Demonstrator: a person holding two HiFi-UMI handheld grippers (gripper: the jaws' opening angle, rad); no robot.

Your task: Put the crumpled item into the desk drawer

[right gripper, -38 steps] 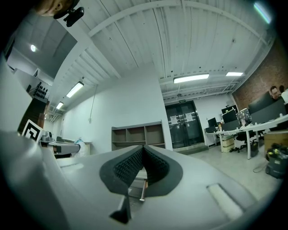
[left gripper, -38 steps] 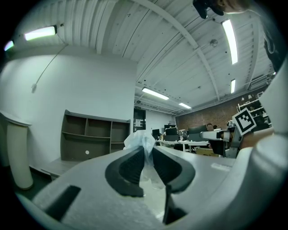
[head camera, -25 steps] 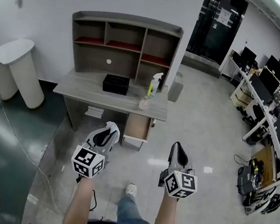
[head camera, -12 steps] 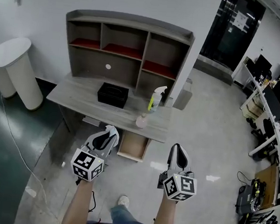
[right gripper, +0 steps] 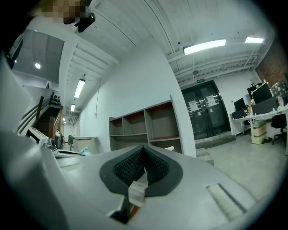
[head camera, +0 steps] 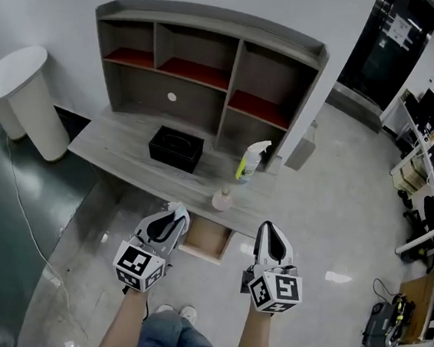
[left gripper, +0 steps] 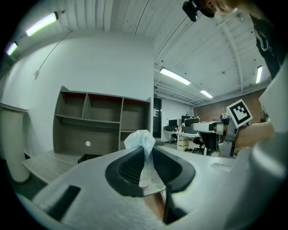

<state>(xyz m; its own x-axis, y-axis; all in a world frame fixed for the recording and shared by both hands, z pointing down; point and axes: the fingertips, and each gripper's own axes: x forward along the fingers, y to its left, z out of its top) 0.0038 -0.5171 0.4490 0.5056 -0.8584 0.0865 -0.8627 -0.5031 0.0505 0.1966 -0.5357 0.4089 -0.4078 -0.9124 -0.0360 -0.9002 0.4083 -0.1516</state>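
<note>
Left hand-held gripper [left gripper: 145, 152] is pinching the crumpled white item [left gripper: 141, 142], maybe tissue, near the table's [head camera: 119, 148] open drawer [head camera: 204, 240]. Right hand-held gripper [right gripper: 143, 155] sits closed with nothing in it.

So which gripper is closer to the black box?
Left. The left gripper sits straight in front of the box, short of the desk; the right gripper is off to its right side.
</note>
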